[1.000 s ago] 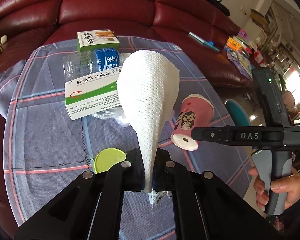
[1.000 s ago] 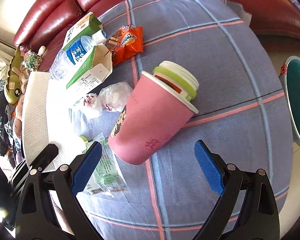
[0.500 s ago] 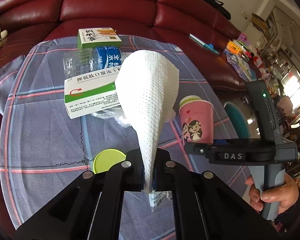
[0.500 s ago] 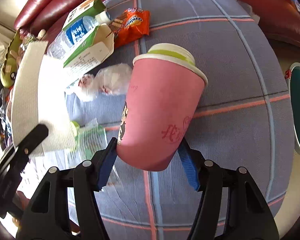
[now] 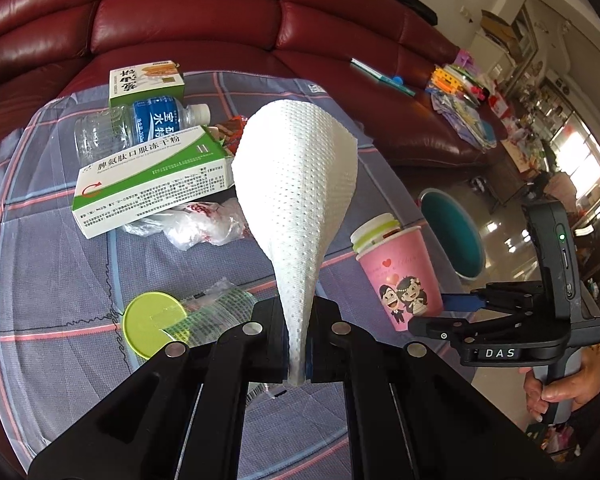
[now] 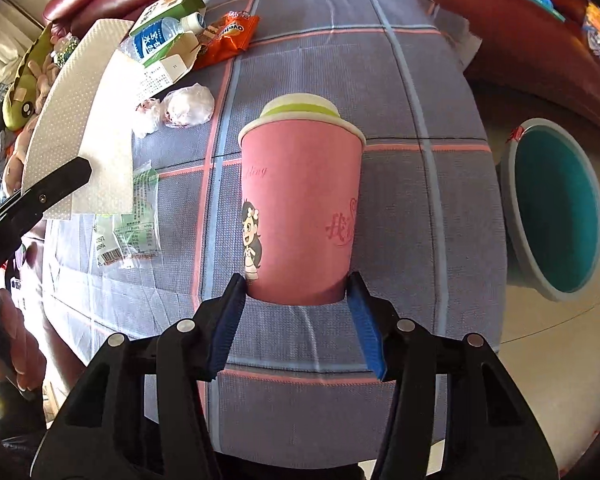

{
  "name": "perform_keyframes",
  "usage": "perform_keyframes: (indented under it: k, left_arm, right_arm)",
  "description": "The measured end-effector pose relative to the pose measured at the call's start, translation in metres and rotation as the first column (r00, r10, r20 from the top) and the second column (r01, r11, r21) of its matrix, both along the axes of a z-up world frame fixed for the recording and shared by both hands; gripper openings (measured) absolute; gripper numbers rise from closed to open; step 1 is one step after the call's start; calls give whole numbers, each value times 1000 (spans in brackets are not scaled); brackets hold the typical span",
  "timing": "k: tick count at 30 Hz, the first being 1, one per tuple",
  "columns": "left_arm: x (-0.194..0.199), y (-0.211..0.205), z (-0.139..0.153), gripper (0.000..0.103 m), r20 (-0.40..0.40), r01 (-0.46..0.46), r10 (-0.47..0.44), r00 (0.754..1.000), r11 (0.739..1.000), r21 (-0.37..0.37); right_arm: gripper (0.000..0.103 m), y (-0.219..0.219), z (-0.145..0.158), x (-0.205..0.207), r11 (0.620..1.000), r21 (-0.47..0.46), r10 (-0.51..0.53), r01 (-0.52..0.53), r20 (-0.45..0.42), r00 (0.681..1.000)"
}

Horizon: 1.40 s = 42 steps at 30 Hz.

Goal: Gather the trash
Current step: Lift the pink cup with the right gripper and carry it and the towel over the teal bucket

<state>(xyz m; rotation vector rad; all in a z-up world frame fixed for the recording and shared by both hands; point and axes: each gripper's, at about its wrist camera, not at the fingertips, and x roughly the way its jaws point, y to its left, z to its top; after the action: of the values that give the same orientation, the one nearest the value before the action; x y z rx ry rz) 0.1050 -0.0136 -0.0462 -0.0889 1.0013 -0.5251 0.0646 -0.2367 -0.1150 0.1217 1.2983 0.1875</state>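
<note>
My left gripper point(image 5: 298, 344) is shut on a white paper towel point(image 5: 296, 200) that fans upward above the table; the towel also shows in the right wrist view point(image 6: 80, 128). My right gripper point(image 6: 296, 312) is shut on the base of a pink paper cup point(image 6: 300, 208) with a green-and-white lid, held upright over the table. The cup also shows in the left wrist view point(image 5: 400, 276), at the right edge of the table. A teal trash bin point(image 6: 556, 208) stands on the floor to the right of the table.
On the plaid tablecloth point(image 5: 40, 260) lie a green-white medicine box point(image 5: 152, 180), a water bottle point(image 5: 140, 128), a second green box point(image 5: 146, 82), crumpled plastic point(image 5: 196, 228), a green lid point(image 5: 154, 324), a clear wrapper point(image 6: 132, 220) and an orange snack packet point(image 6: 228, 38). A red sofa point(image 5: 220, 20) stands behind.
My right gripper closed on the tilted pink cup, turned it upright and carried it toward the table's right edge near the bin. My left gripper kept holding the towel.
</note>
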Motion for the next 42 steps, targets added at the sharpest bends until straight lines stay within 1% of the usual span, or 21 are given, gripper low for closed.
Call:
perform_keyframes:
  k: [5, 9, 10, 12, 13, 14, 17, 19, 20, 21, 22, 25, 33, 36, 42]
  left_arm:
    - [-5, -11, 3, 5, 7, 7, -7, 1000, 1000, 6]
    - [-9, -16, 1, 5, 2, 16, -16, 1000, 1000, 16]
    - [-9, -17, 0, 5, -1, 17, -17, 1000, 1000, 19]
    - [-10, -19, -2, 5, -4, 21, -21, 1000, 999, 25]
    - [-11, -20, -3, 5, -5, 22, -22, 1000, 999, 28]
    - [-11, -21, -3, 5, -6, 23, -23, 1000, 999, 31]
    - [-12, -22, -2, 5, -5, 22, -22, 1000, 999, 33]
    - [-12, -21, -1, 5, -6, 19, -19, 1000, 999, 33]
    - [-13, -21, -1, 5, -5, 15, -15, 1000, 999, 34]
    - [-13, -20, 0, 5, -5, 12, -12, 1000, 999, 34]
    - [-14, -19, 0, 5, -5, 9, -9, 1000, 999, 33]
    - [-16, -17, 2, 5, -2, 10, -10, 1000, 999, 31]
    - [-30, -25, 9, 5, 16, 22, -22, 1000, 1000, 5]
    - [-40, -23, 12, 5, 24, 13, -13, 1000, 1000, -9]
    - [-48, -6, 22, 5, 47, -7, 8, 999, 1000, -22]
  right_arm:
    - [50, -6, 13, -2, 1000, 12, 20, -20, 26, 999]
    - [51, -10, 2, -10, 999, -4, 32, -32, -2, 999]
    - [53, -13, -1, -11, 1000, 4, 25, -25, -14, 1000]
    - [69, -14, -4, -11, 1000, 5, 18, -18, -18, 1000]
    - [73, -14, -3, -9, 1000, 11, 17, -17, -15, 1000]
    - [75, -13, -2, -6, 1000, 14, 15, -15, -10, 1000]
    - [77, -8, 0, 11, 1000, 11, 17, -17, 7, 1000]
    - [77, -4, -3, 22, 1000, -15, 18, -18, 14, 1000]
    - [73, -2, -6, 27, 999, -29, 20, -19, 15, 1000]
    - [58, -1, -8, 29, 999, -38, 20, -19, 13, 1000]
    - [59, -1, -10, 30, 999, -42, 18, -18, 4, 1000]
    - [57, 1, -7, 24, 999, -42, 27, -26, 9, 1000]
    - [58, 7, -1, -13, 998, -21, 62, -63, -12, 998]
    - [58, 16, 15, -15, 995, -43, 88, -88, 14, 996]
    - [58, 41, 60, -11, 989, -58, 144, -139, 94, 985]
